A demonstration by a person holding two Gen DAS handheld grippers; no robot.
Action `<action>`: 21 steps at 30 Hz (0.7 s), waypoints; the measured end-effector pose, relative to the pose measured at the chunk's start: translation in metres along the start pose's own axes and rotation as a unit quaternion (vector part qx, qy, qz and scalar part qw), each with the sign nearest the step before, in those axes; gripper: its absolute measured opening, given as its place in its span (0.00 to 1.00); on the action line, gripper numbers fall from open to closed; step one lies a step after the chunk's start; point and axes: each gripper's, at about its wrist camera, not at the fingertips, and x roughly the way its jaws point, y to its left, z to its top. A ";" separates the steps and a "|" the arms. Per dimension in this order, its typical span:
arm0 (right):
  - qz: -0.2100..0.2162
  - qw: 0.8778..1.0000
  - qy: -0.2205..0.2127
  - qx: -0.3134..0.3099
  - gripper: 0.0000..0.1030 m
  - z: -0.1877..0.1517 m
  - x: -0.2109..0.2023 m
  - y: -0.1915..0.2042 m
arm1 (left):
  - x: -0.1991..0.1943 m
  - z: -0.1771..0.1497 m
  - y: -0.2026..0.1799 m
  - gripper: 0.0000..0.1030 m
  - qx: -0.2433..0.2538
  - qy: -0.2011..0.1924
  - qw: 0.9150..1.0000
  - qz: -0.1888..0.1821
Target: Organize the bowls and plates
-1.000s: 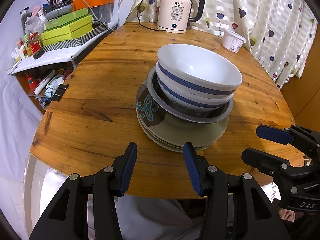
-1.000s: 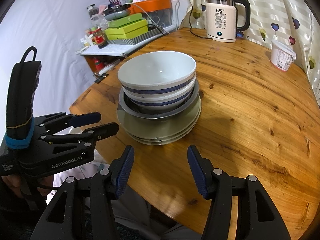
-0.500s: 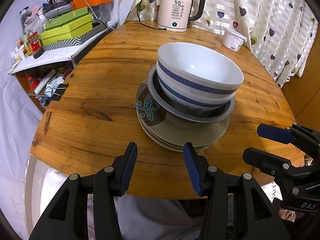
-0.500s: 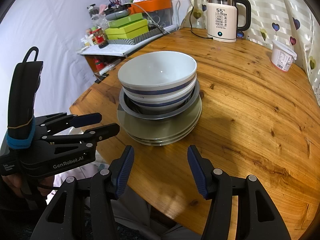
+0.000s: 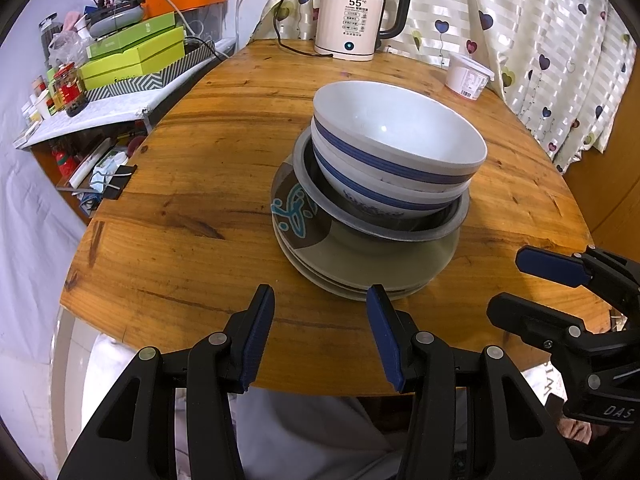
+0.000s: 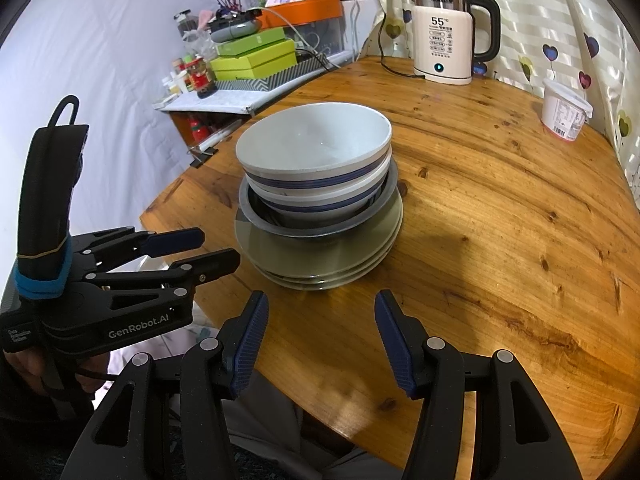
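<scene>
I am holding the left gripper (image 5: 320,330) and the right gripper (image 6: 320,340) with jaws apart and empty, low over the near edge of the table (image 5: 200,184). The stack is sitting just ahead of both: white bowls (image 5: 400,140) nested in a metal bowl (image 5: 420,232) on the plates (image 5: 360,264). If more sorting is needed, I am planning to pinch the top bowl's near rim and lift straight up, watching that the bowl beneath isn't dragging along.

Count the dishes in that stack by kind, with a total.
White bowls with blue stripe: 2
Metal bowl: 1
Plates: at least 3 rims visible from the right wrist
Total: 6, if no plate is hidden under the pile.
</scene>
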 end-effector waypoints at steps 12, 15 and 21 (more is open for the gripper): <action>0.000 1.000 0.000 0.000 0.54 0.000 0.000 -0.001 | 0.000 -0.001 0.001 0.48 -0.001 0.002 1.000 0.001; 0.000 1.000 0.000 0.000 0.54 0.000 -0.001 0.000 | 0.000 0.000 0.001 0.48 -0.001 0.002 1.000 0.002; 0.001 1.000 0.000 0.000 0.54 0.000 -0.002 0.002 | 0.000 -0.001 0.001 0.48 -0.003 0.003 1.000 0.000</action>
